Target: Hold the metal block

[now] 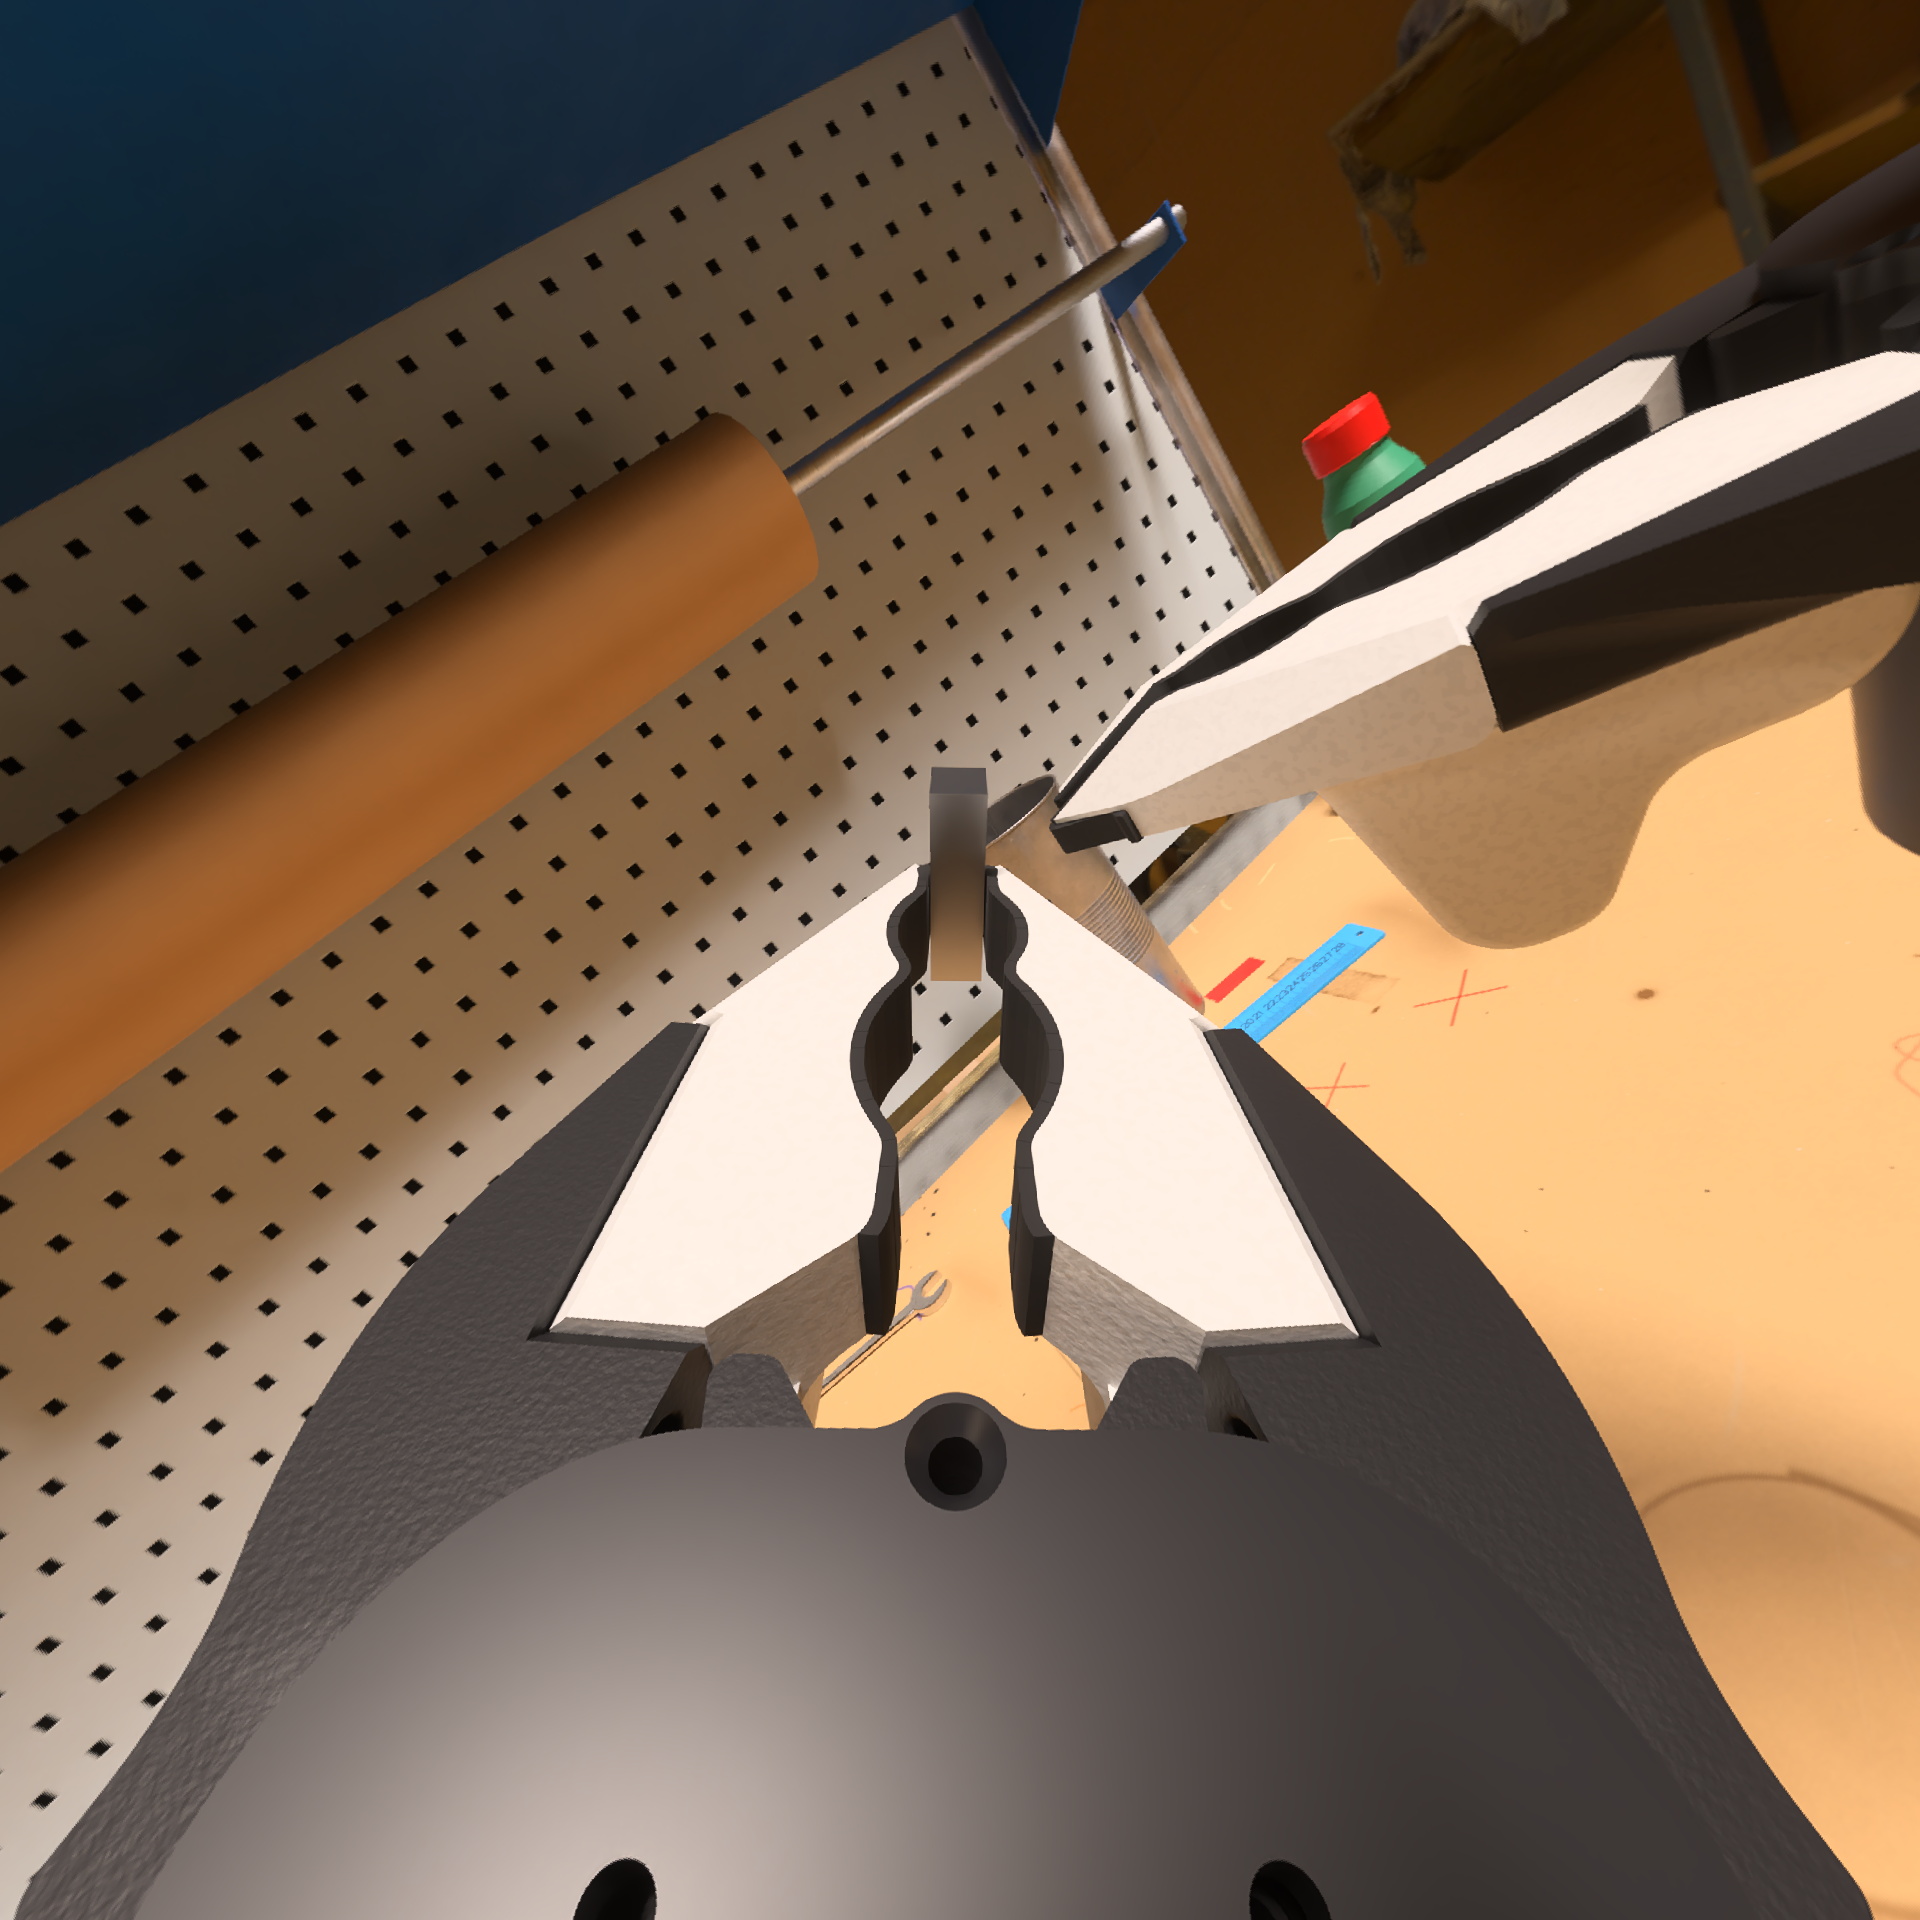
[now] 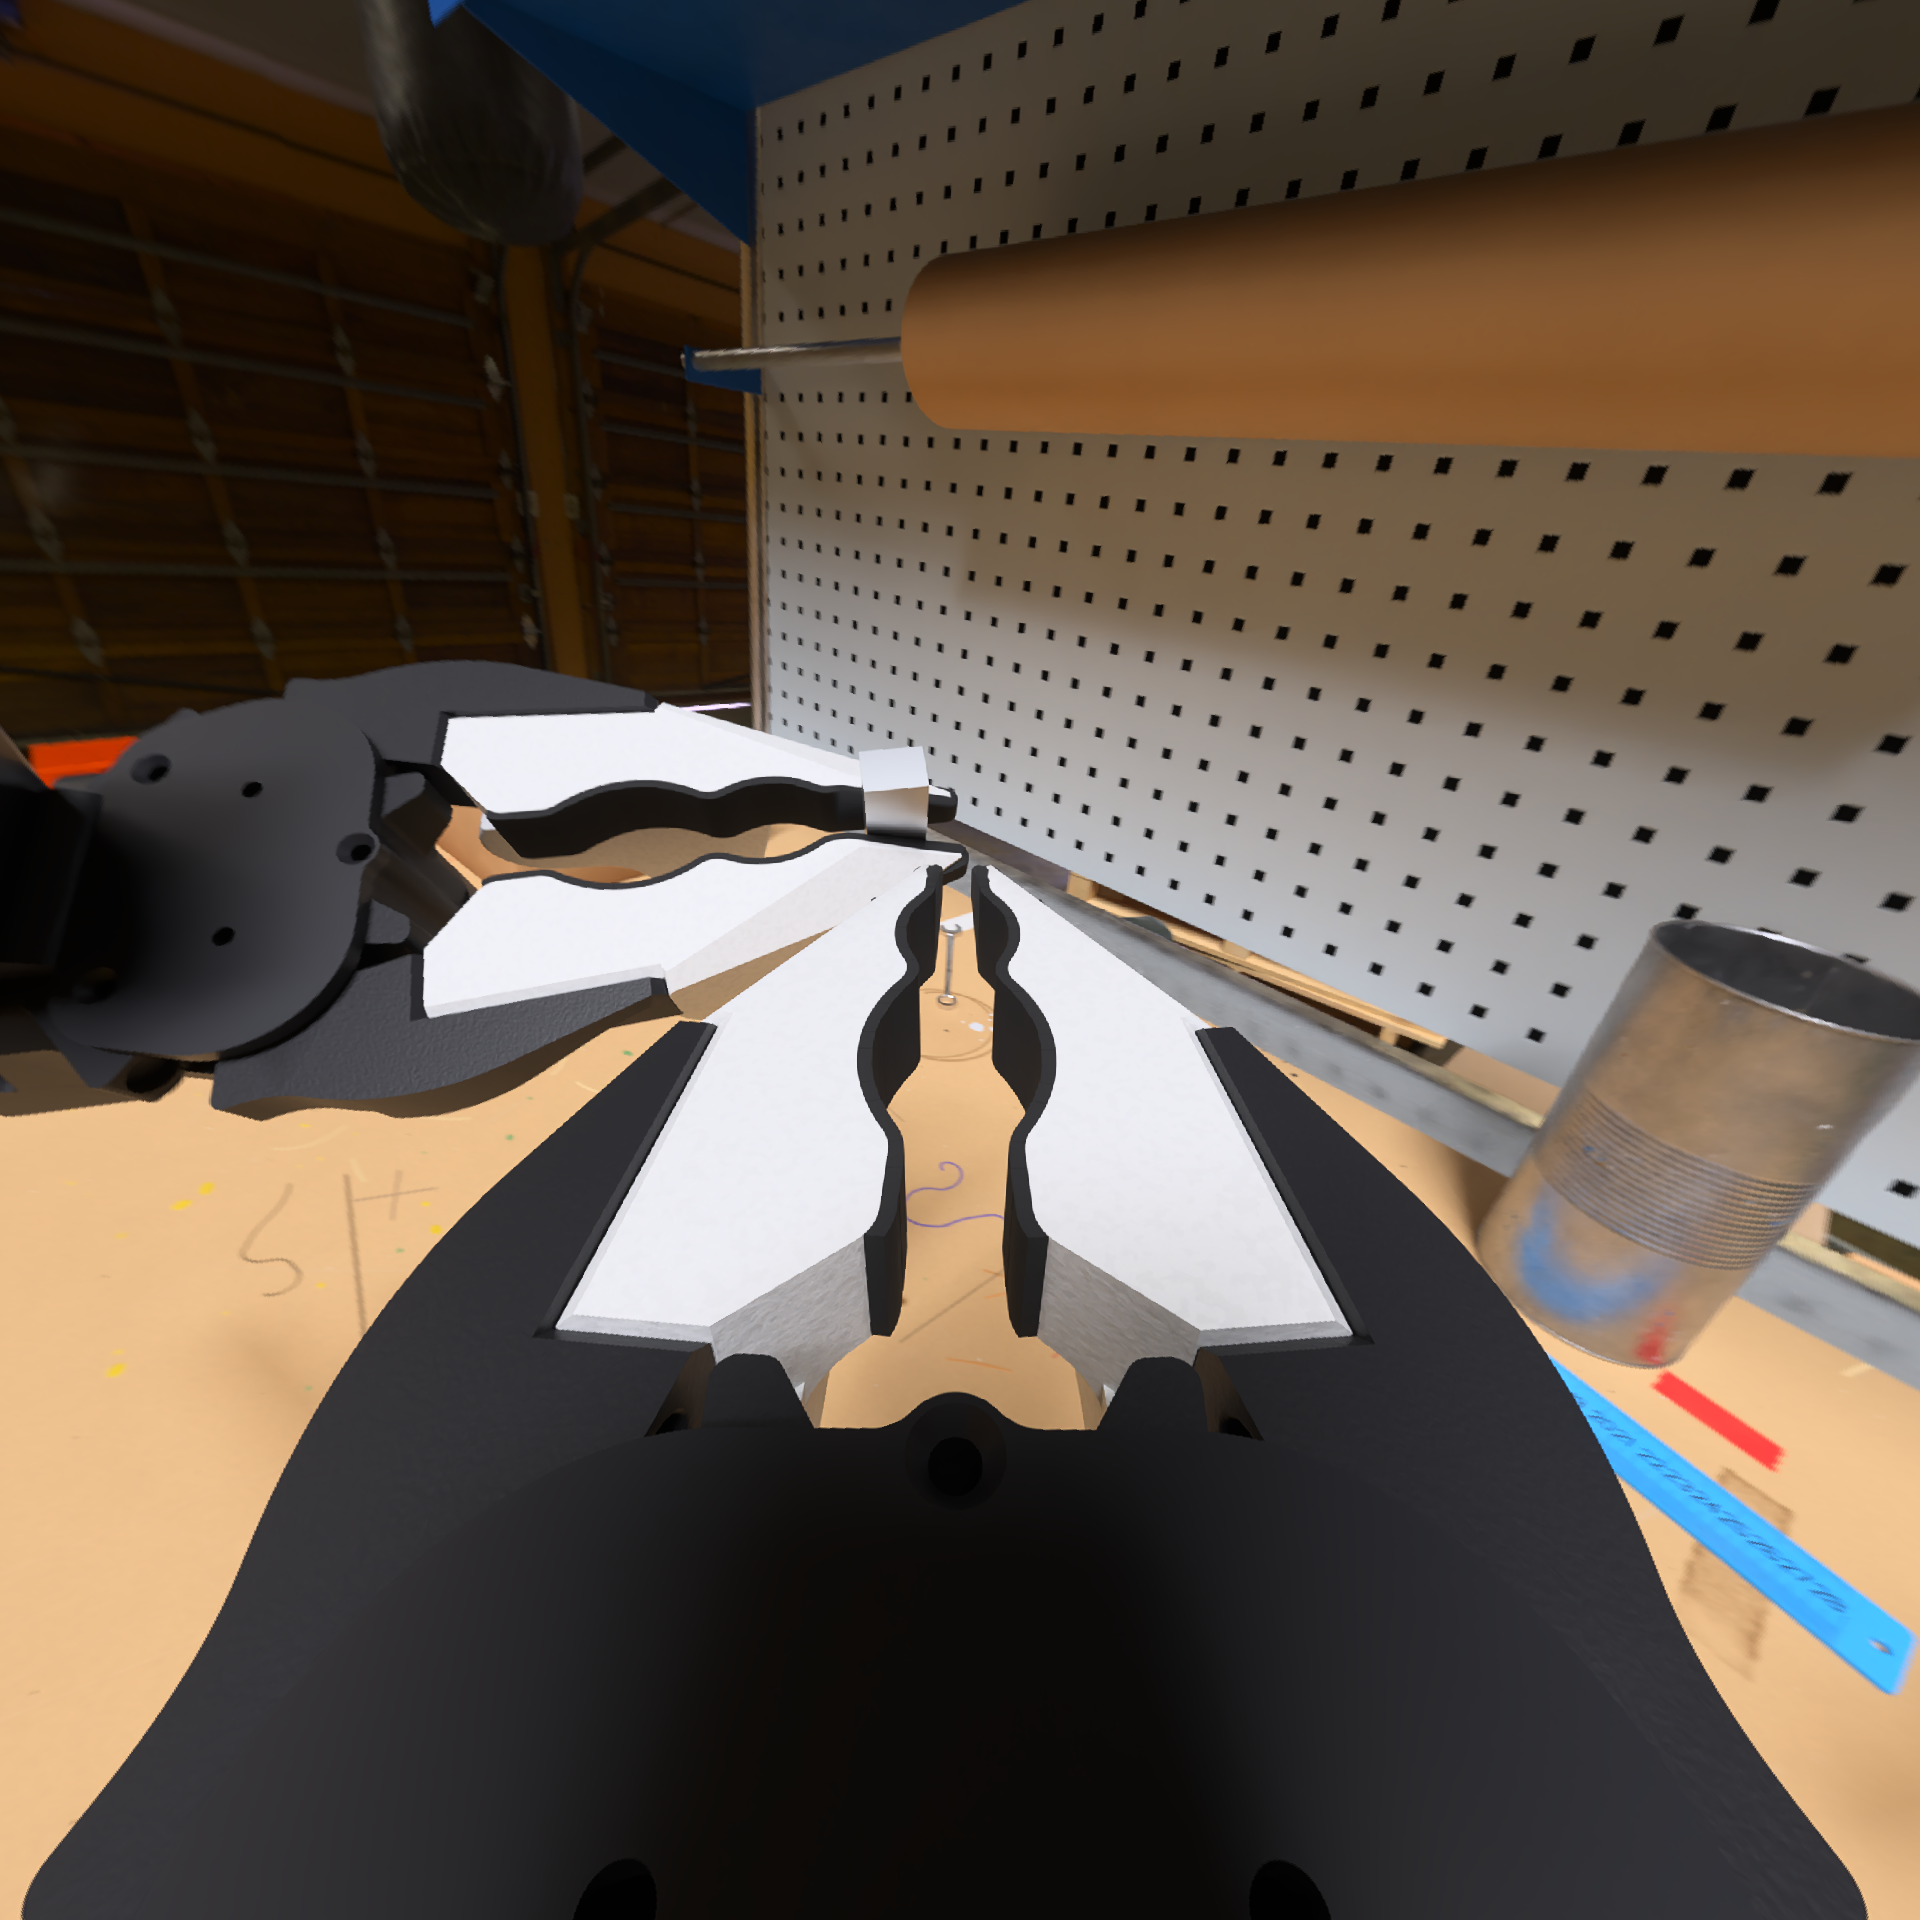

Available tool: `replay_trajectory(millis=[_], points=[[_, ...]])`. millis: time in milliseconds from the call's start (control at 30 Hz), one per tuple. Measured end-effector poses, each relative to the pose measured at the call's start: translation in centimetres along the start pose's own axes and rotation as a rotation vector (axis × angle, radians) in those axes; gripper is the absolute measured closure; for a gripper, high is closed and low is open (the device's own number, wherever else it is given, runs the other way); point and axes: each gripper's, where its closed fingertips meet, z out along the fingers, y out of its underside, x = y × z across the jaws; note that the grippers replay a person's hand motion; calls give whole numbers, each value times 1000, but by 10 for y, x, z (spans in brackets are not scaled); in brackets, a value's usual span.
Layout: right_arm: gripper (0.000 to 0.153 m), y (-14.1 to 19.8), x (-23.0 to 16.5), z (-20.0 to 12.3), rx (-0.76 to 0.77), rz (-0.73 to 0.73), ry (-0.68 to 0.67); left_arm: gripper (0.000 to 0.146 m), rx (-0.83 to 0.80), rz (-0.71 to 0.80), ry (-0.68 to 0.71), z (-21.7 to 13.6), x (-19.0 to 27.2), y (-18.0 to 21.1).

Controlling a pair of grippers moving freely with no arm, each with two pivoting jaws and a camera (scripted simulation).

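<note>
The metal block (image 1: 956, 883) is a small grey bar. My left gripper (image 1: 958, 904) is shut on it at the fingertips and holds it above the bench, in front of the pegboard. In the right wrist view the block (image 2: 894, 795) sits between the left gripper's (image 2: 914, 826) white fingers. My right gripper (image 2: 957, 883) has its fingers almost together with nothing between them, and its tips are just below and right of the block. It enters the left wrist view (image 1: 1075, 821) from the right, close beside the block.
A white pegboard (image 2: 1351, 675) with a brown paper roll (image 2: 1403, 281) stands behind. A tilted metal can (image 2: 1704, 1143) is at the right, with a blue ruler (image 2: 1745, 1538) and red tape (image 2: 1714, 1418). A bolt (image 2: 948, 961) and a wrench (image 1: 894, 1320) lie on the bench (image 2: 208, 1299). A green bottle (image 1: 1361, 468) stands farther back.
</note>
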Motion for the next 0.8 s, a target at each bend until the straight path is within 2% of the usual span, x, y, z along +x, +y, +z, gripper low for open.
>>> replay_trajectory(millis=[400,500,667,733,800], points=[[153,-4,-4,-3,35,129,-155,137,62,-121,131,-2,6,-5],[153,-5,-5,-5,61,279,-238,137,82,-135,142,-3,6,-6],[153,-12,-14,-7,147,707,-482,137,89,-224,143,-2,-1,-2],[153,-9,-19,-5,150,722,-502,137,94,-222,142,-2,-3,-1],[153,-11,-17,-5,165,632,-465,137,95,-229,143,-3,-4,-1]])
